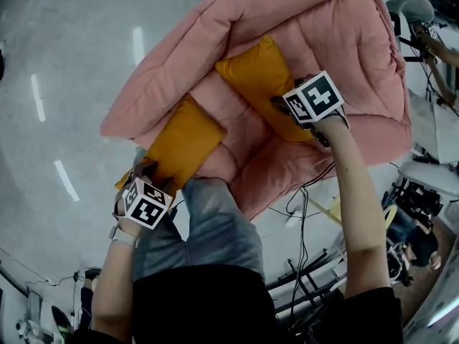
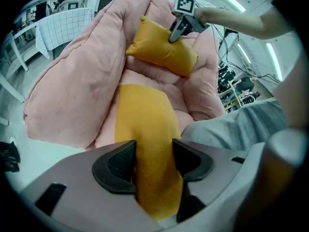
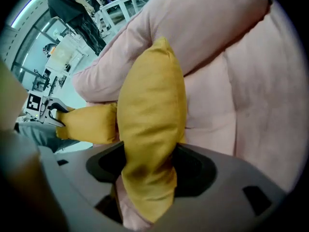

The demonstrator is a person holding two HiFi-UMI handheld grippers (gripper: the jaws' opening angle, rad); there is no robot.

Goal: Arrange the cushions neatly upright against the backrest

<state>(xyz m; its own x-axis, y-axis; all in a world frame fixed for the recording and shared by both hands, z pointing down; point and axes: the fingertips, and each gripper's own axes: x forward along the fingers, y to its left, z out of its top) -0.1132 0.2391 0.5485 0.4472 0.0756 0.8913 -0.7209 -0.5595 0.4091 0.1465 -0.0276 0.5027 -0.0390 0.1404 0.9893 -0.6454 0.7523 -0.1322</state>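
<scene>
Two yellow-orange cushions lie on a pink padded lounge chair (image 1: 344,56). The near cushion (image 1: 183,142) lies flat over the seat's front left edge. My left gripper (image 1: 143,170) is shut on its near end, and the fabric sits pinched between the pads (image 2: 153,166). The far cushion (image 1: 262,74) stands tilted against the pink backrest. My right gripper (image 1: 281,107) comes from above, shut on that cushion's lower corner (image 3: 149,168). From the left gripper view, the far cushion (image 2: 161,47) rests in the backrest fold with the right gripper (image 2: 176,33) on its top edge.
Grey polished floor surrounds the chair. Cables (image 1: 305,213) and office chair bases (image 1: 423,185) crowd the right side. My knee in grey trousers (image 1: 208,221) touches the seat's front. A table with a checked cloth (image 2: 58,28) and a standing person (image 3: 77,13) are beyond the chair.
</scene>
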